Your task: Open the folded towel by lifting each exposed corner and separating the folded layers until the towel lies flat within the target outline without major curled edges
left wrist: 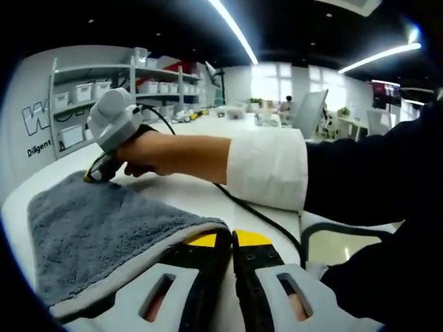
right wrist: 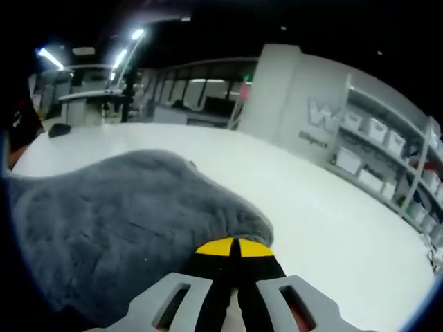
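left hand-held gripper (left wrist: 232, 242) pinching grey plush towel (left wrist: 90, 228), bunched, on white table (right wrist: 332, 207)

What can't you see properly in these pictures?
- Towel near edge: left gripper view, covered by the left gripper.
- Towel corner at the right gripper: right gripper view, hidden under the shut jaws.
- Right gripper's tips: left gripper view, behind the hand.
- Wall lettering: blurred, partly cut off.
- Target outline: can't make out any.

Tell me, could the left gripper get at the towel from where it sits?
Probably yes. The left gripper sits right at the edge of the towel, jaws together, with only bare table beside it. The right gripper is at the far corner, out of its way.
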`<state>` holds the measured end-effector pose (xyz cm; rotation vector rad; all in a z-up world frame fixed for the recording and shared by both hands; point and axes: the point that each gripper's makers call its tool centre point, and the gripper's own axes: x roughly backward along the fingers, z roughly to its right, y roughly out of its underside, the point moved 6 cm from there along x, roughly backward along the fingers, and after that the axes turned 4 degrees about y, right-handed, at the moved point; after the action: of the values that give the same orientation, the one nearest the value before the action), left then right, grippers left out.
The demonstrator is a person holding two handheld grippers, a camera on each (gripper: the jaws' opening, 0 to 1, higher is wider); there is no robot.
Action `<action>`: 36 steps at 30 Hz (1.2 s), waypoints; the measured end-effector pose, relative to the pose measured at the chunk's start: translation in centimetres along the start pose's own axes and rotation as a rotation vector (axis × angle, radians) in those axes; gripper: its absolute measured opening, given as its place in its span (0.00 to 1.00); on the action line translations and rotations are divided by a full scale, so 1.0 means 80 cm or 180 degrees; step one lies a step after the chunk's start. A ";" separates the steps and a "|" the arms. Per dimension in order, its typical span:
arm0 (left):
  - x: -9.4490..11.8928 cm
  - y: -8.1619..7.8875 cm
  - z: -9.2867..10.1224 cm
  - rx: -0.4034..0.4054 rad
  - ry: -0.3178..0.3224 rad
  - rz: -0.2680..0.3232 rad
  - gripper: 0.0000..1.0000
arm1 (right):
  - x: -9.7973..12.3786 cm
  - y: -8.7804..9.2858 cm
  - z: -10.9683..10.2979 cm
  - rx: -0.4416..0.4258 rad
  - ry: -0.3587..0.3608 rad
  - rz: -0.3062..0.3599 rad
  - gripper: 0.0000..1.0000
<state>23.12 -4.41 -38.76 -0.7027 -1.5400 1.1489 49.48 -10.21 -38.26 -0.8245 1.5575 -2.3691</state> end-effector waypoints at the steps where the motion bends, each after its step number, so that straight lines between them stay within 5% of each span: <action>1: -0.001 -0.001 -0.001 -0.0003 0.0004 -0.0005 0.06 | 0.001 0.001 0.001 0.0007 0.0011 -0.0004 0.00; 12: -0.021 -0.011 -0.007 -0.0019 0.0067 -0.0044 0.06 | 0.010 0.019 0.022 -0.0056 0.0185 -0.0085 0.00; 14: -0.026 -0.014 -0.008 -0.0020 0.0092 -0.0032 0.06 | 0.014 0.024 0.026 -0.0313 0.0136 -0.0047 0.00; 18: -0.028 -0.015 -0.004 -0.0008 0.0134 -0.0034 0.06 | 0.021 0.025 0.027 0.0146 0.0286 -0.0099 0.00; 24: -0.023 -0.012 0.001 -0.0069 0.0145 0.0088 0.07 | 0.030 0.006 0.025 -0.0421 0.0124 0.0222 0.00; 36: -0.002 -0.016 0.003 -0.0177 0.0234 0.0173 0.21 | 0.054 -0.007 0.011 -0.0490 0.0002 0.0327 0.05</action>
<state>23.10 -5.06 -37.62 -0.8199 -1.5037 1.1120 46.48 -12.56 -36.04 -0.7535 1.7559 -2.2006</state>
